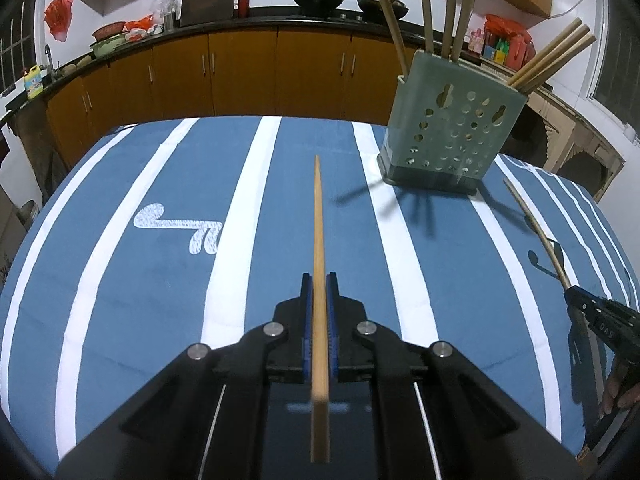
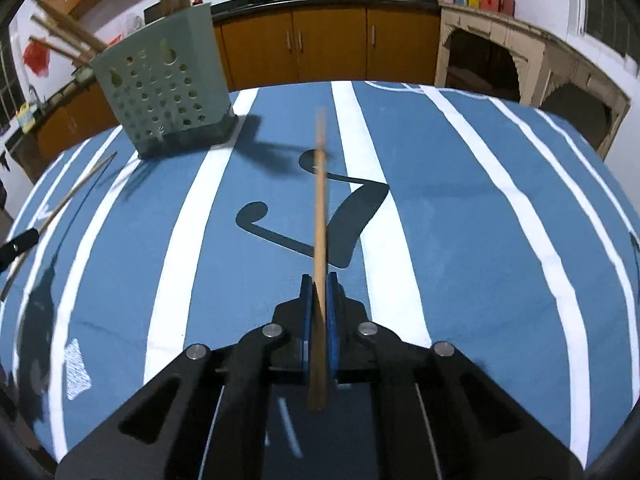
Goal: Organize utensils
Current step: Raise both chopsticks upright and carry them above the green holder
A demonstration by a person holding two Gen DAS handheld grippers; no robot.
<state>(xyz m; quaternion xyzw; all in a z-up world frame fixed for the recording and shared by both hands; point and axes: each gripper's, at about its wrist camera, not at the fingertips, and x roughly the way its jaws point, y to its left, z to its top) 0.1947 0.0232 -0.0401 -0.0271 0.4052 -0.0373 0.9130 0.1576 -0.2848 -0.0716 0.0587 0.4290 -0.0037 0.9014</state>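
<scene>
My left gripper [image 1: 319, 280] is shut on a wooden chopstick [image 1: 318, 216] that points forward above the table. My right gripper [image 2: 319, 280] is shut on another wooden chopstick [image 2: 320, 200], slightly blurred. A grey-green perforated utensil holder [image 1: 450, 128] stands at the far right in the left wrist view, with several wooden utensils and chopsticks [image 1: 552, 60] in it. The holder shows in the right wrist view [image 2: 160, 92] at the far left. The right gripper [image 1: 576, 296] with its chopstick [image 1: 536, 228] shows at the right edge of the left wrist view. The left gripper [image 2: 32, 234] shows at the left edge of the right wrist view.
The table has a blue cloth with white stripes [image 1: 160, 280]. Behind it run brown kitchen cabinets [image 1: 240, 76] and a dark counter with woks [image 1: 318, 0]. A beige cabinet [image 2: 520, 56] stands at the back right.
</scene>
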